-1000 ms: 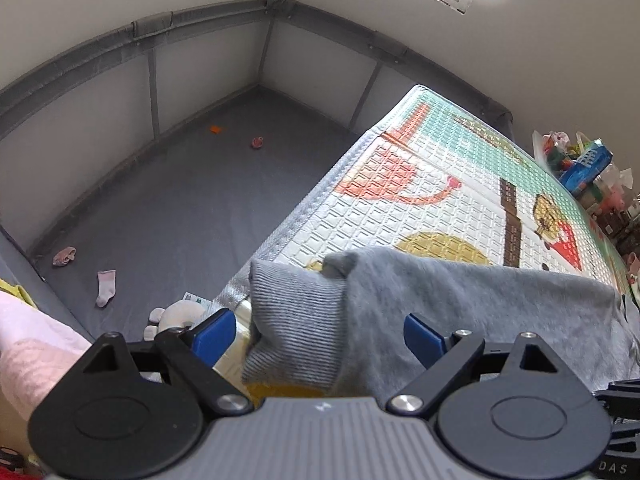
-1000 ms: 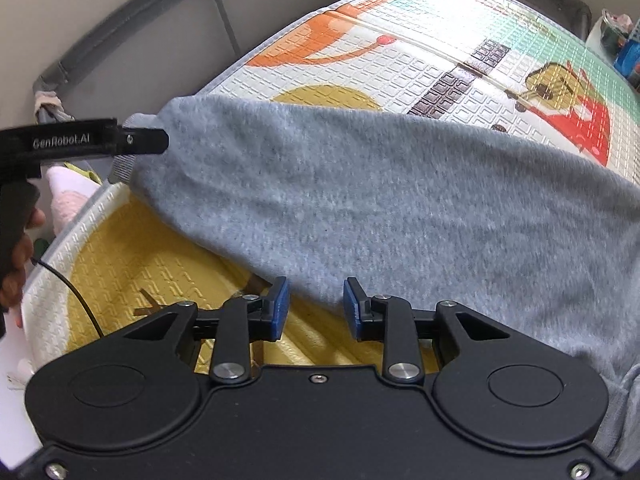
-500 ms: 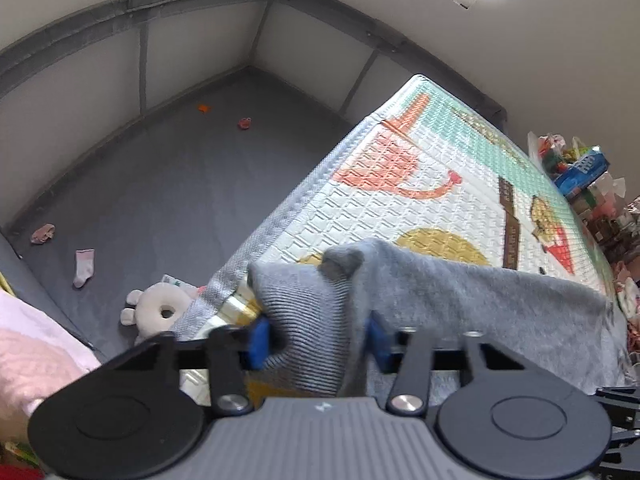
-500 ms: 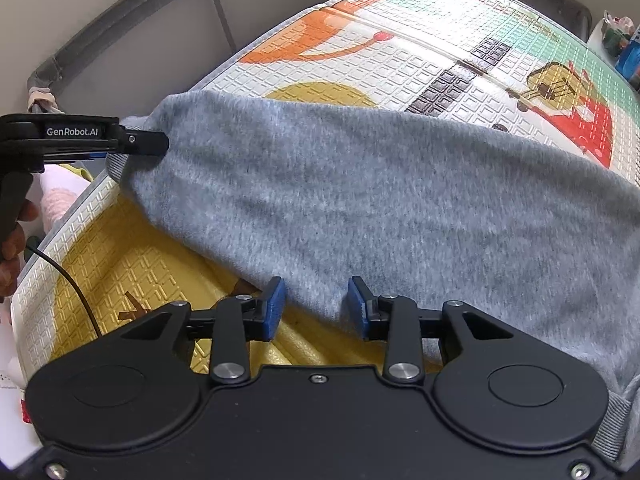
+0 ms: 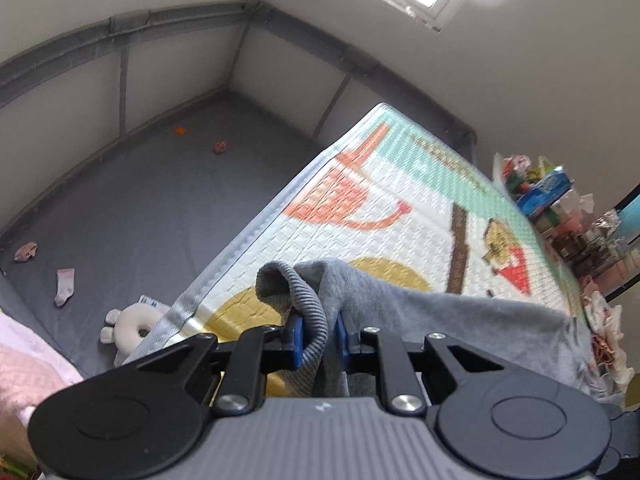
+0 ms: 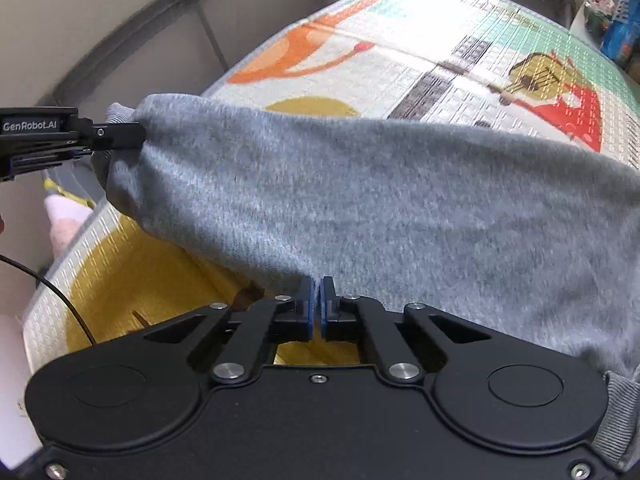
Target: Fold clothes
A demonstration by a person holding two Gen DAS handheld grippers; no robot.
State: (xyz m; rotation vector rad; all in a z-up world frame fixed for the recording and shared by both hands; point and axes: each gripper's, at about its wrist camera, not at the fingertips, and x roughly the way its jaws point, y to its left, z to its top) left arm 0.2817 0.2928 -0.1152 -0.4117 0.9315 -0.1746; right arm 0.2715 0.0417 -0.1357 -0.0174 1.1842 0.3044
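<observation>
Grey knit filled the lower middle of the left wrist view, where the left gripper [image 5: 318, 338] had the ribbed cuff [image 5: 298, 300] of a sweatshirt [image 5: 460, 328] between its blue pads [image 5: 295, 336]; the jaws were closing, narrow by then, with the pads pressing on the bunched cloth from both sides. Beyond it the sweatshirt draped to the right across a patterned play mat [image 5: 380, 216], and past the mat's edge lay a grey floor [image 5: 140, 200] with a small sock [image 5: 64, 286] and a white ring-shaped soft toy [image 5: 134, 326] on it. In the right wrist view, the right gripper [image 6: 317, 308] was pinched almost fully together on the near edge of the sweatshirt [image 6: 360, 200], only a thin fold of fabric showing between its pads. The garment hung in a broad, slightly sagging sheet from that pinch up to the left gripper [image 6: 120, 136], which gripped the far left end, and part of the sheet looked lifted clear of the yellow patch of the mat [image 6: 140, 272] beneath. Judging by this, the folding had barely started: both grips were set and the cloth was raised, but no fold showed anywhere. Bringing the held side over, flattening it and making the further folds were all yet to be done.
</observation>
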